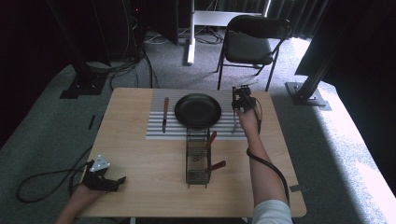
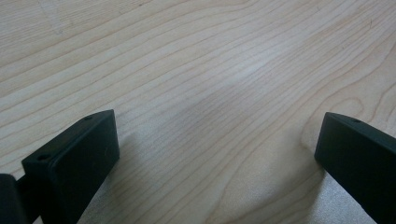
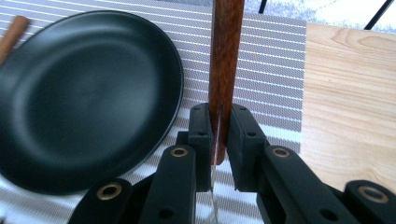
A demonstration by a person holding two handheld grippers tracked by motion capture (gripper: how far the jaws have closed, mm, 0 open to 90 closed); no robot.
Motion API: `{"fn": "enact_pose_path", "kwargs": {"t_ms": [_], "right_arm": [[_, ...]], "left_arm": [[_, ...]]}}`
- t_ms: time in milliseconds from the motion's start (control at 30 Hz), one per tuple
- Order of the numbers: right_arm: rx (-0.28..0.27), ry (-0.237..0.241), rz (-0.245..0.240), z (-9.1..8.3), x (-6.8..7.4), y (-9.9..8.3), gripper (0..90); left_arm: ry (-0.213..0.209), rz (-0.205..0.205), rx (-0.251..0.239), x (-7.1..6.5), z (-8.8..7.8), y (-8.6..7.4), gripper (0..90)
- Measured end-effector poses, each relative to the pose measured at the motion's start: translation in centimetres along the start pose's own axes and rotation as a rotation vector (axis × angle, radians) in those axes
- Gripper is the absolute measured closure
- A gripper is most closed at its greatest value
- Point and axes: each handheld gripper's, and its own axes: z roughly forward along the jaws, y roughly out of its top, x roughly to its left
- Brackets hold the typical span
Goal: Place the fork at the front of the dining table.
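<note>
Table (image 1: 140,186) was light wood, a striped placemat (image 1: 156,126) at its far side. Black plate (image 1: 198,110) sat mid-mat; I'll use it as the reference.

Just nearer than the plate: a wire cutlery caddy (image 1: 197,163) with two wooden-handled pieces sticking out on its right side. Left of the plate, on the mat: a wooden-handled knife (image 1: 165,114), lying roughly front to back, apart from the rim.

Right gripper (image 3: 219,140) was just right of the plate, over the mat's right strip, jaws clamped on a wooden-handled utensil (image 3: 225,51). Grip sat at the handle/metal junction; handle pointed away, thin metal shank ran back under the jaws. Probably a fork, but the working end wasn't readable.

Left gripper (image 1: 102,179) was well nearer and left of the plate, by the table's near edge, jaws spread wide over bare wood, holding nothing.

Judgement: this looked like a place-setting step, utensil going down right of the plate. To do it well: lower until the piece lies flat on the mat, align it parallel to the knife, keep it clear of the rim, then release without dragging.
</note>
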Motion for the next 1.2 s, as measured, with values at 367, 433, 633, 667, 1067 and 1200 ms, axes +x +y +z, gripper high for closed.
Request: {"fn": "enact_pose_path", "kwargs": {"t_ms": [367, 433, 633, 667, 1067, 1200], "right_arm": [[0.116, -0.027, 0.084, 6.1, -0.7, 2.1, 80.6], [0.130, -0.028, 0.099, 6.9, -0.8, 2.2, 80.5], [0.172, -0.039, 0.126, 9.1, -1.0, 1.7, 80.6], [0.176, -0.041, 0.127, 9.3, -1.0, 1.5, 80.5], [0.166, -0.033, 0.128, 8.9, -0.8, 0.7, 65.0], [0.125, -0.007, 0.126, 7.1, -0.9, 0.1, 59.4]], "left_arm": [[0.000, -0.001, -0.001, 0.0, 0.0, 0.0, 0.0], [0.000, -0.001, 0.000, 0.0, 0.0, 0.0, 0.0], [0.000, -0.001, -0.001, 0.0, 0.0, 0.0, 0.0], [0.000, -0.001, -0.001, 0.0, 0.0, 0.0, 0.0], [0.000, -0.001, 0.000, 0.0, 0.0, 0.0, 0.0], [0.000, -0.001, 0.000, 0.0, 0.0, 0.0, 0.0]]}}
